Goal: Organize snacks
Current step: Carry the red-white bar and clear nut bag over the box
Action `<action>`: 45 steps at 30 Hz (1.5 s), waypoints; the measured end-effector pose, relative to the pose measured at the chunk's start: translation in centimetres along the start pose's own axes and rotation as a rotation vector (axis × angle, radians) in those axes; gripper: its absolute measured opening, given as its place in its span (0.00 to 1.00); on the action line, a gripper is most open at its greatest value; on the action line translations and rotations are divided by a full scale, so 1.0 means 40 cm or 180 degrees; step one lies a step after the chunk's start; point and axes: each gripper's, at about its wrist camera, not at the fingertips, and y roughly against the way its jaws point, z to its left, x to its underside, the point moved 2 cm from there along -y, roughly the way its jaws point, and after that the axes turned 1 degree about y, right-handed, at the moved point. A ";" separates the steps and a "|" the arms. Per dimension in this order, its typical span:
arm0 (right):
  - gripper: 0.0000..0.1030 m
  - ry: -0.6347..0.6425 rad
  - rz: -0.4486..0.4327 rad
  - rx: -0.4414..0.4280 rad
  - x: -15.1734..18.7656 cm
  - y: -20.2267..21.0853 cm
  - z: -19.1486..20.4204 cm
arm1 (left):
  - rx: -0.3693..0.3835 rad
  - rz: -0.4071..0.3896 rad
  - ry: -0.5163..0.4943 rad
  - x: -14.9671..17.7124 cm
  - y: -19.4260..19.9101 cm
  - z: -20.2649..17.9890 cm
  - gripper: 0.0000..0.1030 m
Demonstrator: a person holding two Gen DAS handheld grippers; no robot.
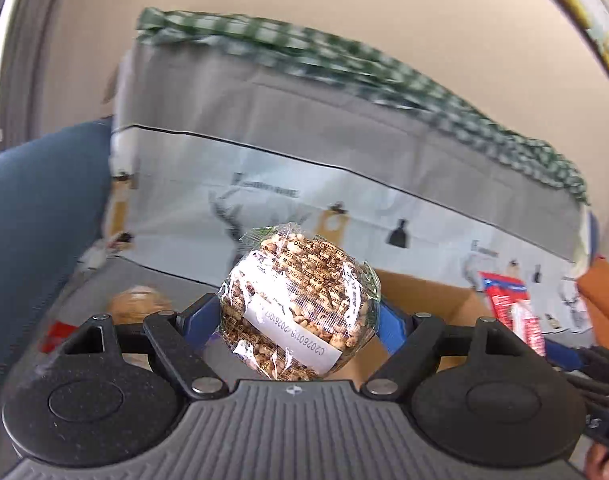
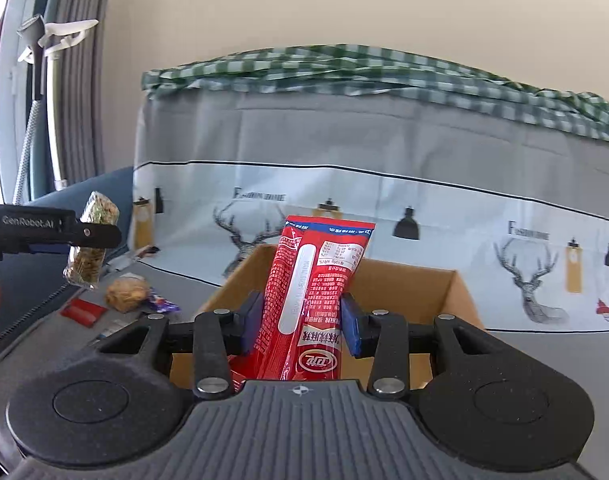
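Hanger by the curtain shows in right view only

My left tongs pinch a round clear-wrapped puffed cake; my right hold a red packet upright before the open brown box.

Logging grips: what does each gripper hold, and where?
Left gripper: round wrapped puffed-grain cake, by its sides. Right gripper: red snack packet, mid-length.

Black tongs with blue pads, silver screws, ribbed grey housing, white "GenRobot.AI" lettering.
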 end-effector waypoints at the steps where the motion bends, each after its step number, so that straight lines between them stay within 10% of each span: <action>1: 0.42 0.0003 0.0001 0.0042 0.004 0.000 -0.012 | 0.0047 0.0005 -0.0004 0.005 -0.005 -0.020 0.82; 21: 0.42 -0.0191 0.0133 0.0414 0.045 -0.004 -0.124 | 0.0549 0.0131 -0.0319 0.083 -0.085 -0.208 0.82; 45: 0.42 -0.0131 0.0205 0.0436 0.047 -0.031 -0.114 | 0.0617 0.0247 -0.0245 0.091 -0.101 -0.214 0.82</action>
